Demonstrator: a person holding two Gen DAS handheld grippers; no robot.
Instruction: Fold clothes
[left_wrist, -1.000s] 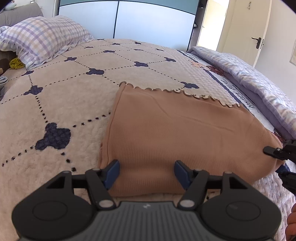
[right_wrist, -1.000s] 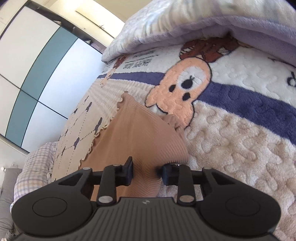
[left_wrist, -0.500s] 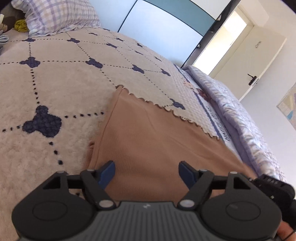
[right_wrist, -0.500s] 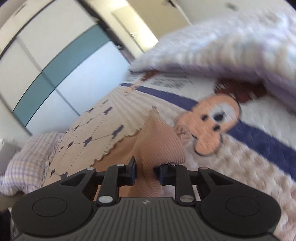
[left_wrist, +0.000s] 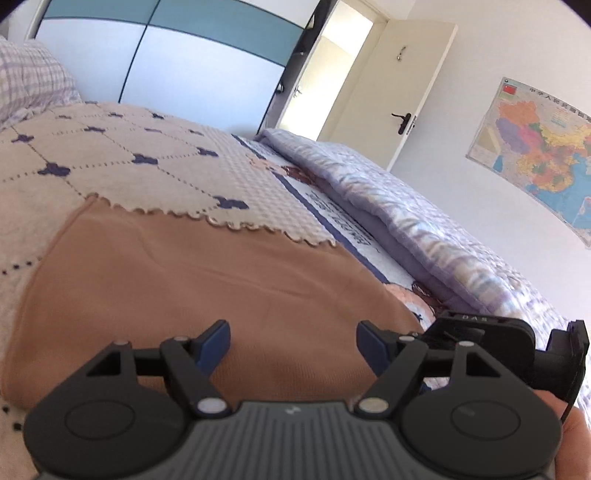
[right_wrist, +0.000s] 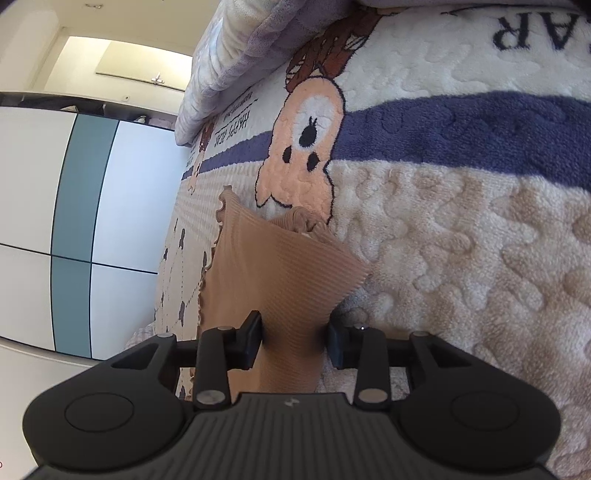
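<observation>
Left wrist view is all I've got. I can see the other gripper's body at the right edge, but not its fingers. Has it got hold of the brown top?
Observer: Yes. The right wrist view shows the right gripper closed on a bunched corner of the brown top.
Operator: Is that corner lying flat?
Observer: No. It is gathered into a ridge that runs up to the fingers, with a shadow on the blanket beside it.
Operator: What's just past it?
Observer: A cartoon face woven into the blanket, right beyond the top's frilled edge.
</observation>
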